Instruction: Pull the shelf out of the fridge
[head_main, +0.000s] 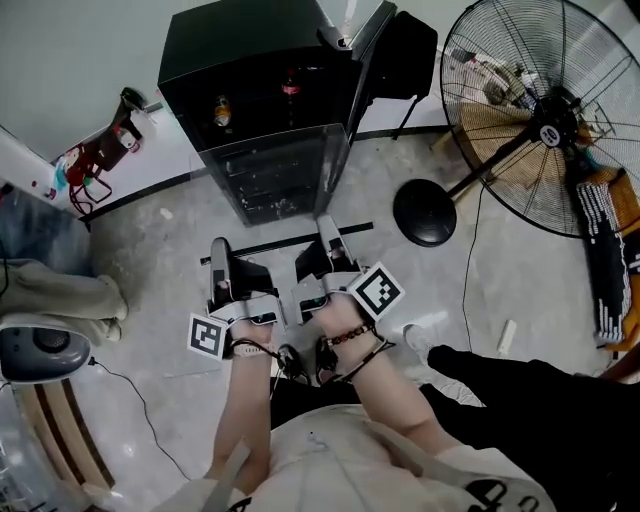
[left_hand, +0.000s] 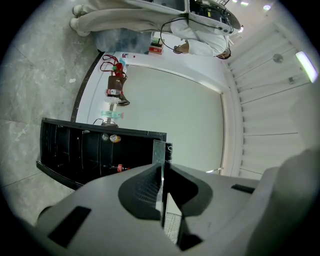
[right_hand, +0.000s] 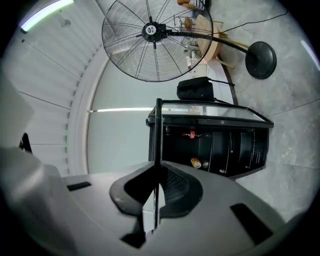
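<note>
One clear glass shelf (head_main: 285, 243), black-trimmed, in front of the open black fridge (head_main: 260, 90); our left gripper (head_main: 218, 248) and right gripper (head_main: 326, 225) each clamp one edge of it.

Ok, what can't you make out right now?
Shelf: see-through in the head view, only its dark edge strip shows; edge-on in both gripper views.
Drinks in the fridge: too small to read.
Fan: cut off by the head view's right edge.

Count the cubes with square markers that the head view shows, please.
2. One marker cube sits on the left gripper, near the wrist; the other sits on the right gripper. None seems hidden.
</note>
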